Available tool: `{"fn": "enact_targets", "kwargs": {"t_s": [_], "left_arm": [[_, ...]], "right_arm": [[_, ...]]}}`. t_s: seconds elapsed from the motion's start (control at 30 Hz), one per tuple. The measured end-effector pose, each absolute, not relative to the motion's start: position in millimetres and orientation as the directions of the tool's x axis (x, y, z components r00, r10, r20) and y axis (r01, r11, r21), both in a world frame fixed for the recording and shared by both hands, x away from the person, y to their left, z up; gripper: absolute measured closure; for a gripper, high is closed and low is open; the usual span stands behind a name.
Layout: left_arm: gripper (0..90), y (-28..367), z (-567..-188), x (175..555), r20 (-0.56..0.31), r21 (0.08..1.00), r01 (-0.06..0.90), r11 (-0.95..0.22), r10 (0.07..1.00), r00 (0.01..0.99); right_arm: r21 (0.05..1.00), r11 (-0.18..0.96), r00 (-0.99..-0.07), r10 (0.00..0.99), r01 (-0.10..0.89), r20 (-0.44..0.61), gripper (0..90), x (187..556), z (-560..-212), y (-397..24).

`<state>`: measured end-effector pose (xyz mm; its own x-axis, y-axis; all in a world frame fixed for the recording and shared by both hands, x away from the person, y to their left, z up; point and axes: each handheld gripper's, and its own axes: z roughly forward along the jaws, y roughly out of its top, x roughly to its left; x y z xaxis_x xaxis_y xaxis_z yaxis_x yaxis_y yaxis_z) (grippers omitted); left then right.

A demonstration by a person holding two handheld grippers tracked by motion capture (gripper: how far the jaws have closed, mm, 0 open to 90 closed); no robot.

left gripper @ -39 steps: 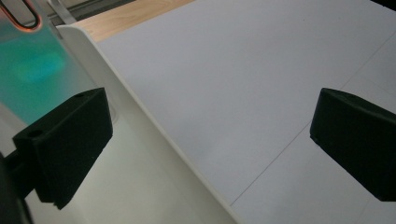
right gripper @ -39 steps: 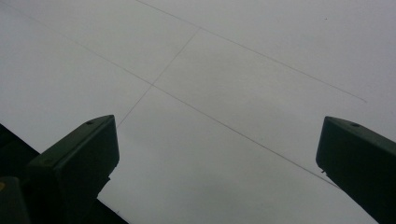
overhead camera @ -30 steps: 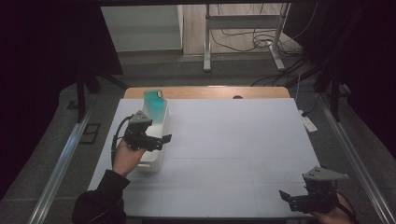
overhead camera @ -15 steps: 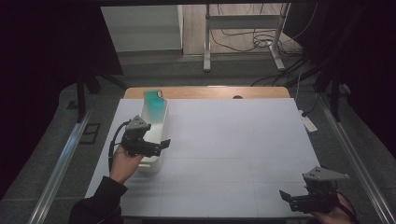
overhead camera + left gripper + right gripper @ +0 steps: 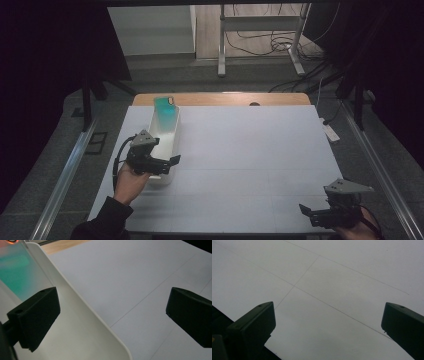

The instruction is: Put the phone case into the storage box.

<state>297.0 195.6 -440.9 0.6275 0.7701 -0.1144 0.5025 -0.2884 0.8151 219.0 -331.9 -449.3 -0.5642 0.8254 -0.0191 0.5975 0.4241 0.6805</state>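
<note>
From the high view, the left gripper [image 5: 167,164] sits low at the near end of the long white tray [image 5: 172,132], which lies lengthwise along the left side of the table [image 5: 250,150]. A green object [image 5: 166,110] stands at the tray's far end, leaning against its wall. The left gripper view brings in detail the overhead shot can't: the jaws are spread wide, one inside the tray [image 5: 82,325] and the other out over the bare tabletop, so the tray's right wall runs between them with neither jaw touching it. The green object [image 5: 17,272] glows blurred at upper left. Over at the near right corner, the right gripper [image 5: 312,214] hangs over empty table, and its own view confirms the jaws stand wide apart, holding nothing, above faint lines crossing the white surface [image 5: 324,277].
</note>
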Motion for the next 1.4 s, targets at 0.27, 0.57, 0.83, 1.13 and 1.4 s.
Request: {"fn": "enact_targets", "kwargs": {"t_s": [0.27,0.57,0.83,1.13,1.4], "left_arm": [[0.0,198,-442,288,-0.123,0.817,0.505,-0.279,0.772,0.624],[0.0,200,-443,278,-0.133,0.821,0.506,-0.265,0.772,0.621],[0.0,204,-445,269,-0.143,0.82,0.513,-0.256,0.775,0.615],[0.0,208,-447,258,-0.147,0.816,0.519,-0.255,0.778,0.612],[0.0,210,-448,247,-0.139,0.814,0.519,-0.261,0.78,0.61]], "right_arm": [[0.68,0.426,-0.565,0.825,0.597,-0.02,0.0,219,-449,-332],[0.681,0.425,-0.565,0.825,0.597,-0.019,0.0,219,-449,-332],[0.682,0.424,-0.565,0.825,0.596,-0.019,0.0,219,-449,-332],[0.69,0.402,-0.559,0.829,0.602,0.005,0.0,219,-448,-334],[0.692,0.397,-0.556,0.831,0.603,0.008,0.0,219,-448,-335]]}}
